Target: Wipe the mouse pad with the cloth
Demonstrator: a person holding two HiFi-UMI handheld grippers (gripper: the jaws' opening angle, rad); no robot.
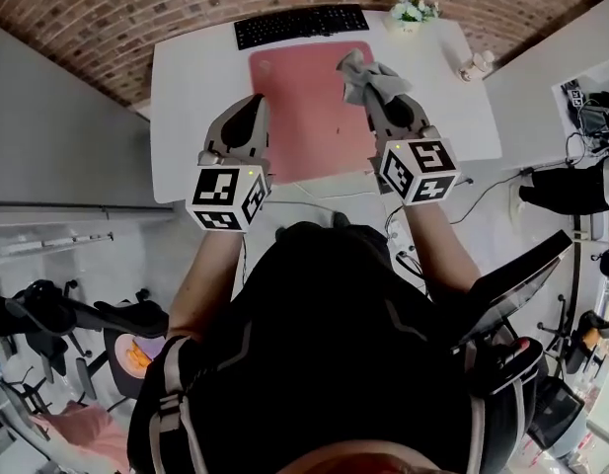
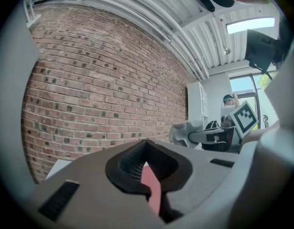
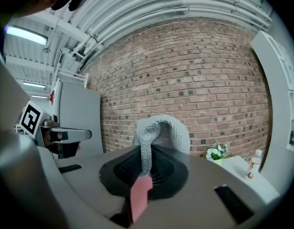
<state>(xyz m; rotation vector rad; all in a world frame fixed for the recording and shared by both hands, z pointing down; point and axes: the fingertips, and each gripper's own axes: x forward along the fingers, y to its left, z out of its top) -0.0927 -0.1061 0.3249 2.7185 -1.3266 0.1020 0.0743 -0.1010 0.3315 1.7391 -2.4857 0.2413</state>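
Note:
A pink mouse pad [image 1: 302,117] lies in the middle of the white table [image 1: 195,87]. My right gripper [image 1: 371,95] is shut on a grey knitted cloth [image 1: 366,75], held over the pad's far right part. In the right gripper view the cloth [image 3: 158,132] bulges up out of the closed jaws [image 3: 146,168]. My left gripper [image 1: 253,103] hovers over the pad's left edge, shut with nothing in it. Only a pink sliver of the pad [image 2: 150,187] shows below its jaws [image 2: 147,162]. Both grippers are lifted and point level toward the brick wall.
A black keyboard [image 1: 300,24] lies along the table's far edge, just beyond the pad. A small pot of white flowers [image 1: 414,10] stands at the far right corner, and small bottles [image 1: 477,65] at the right edge. Cables hang off the near edge.

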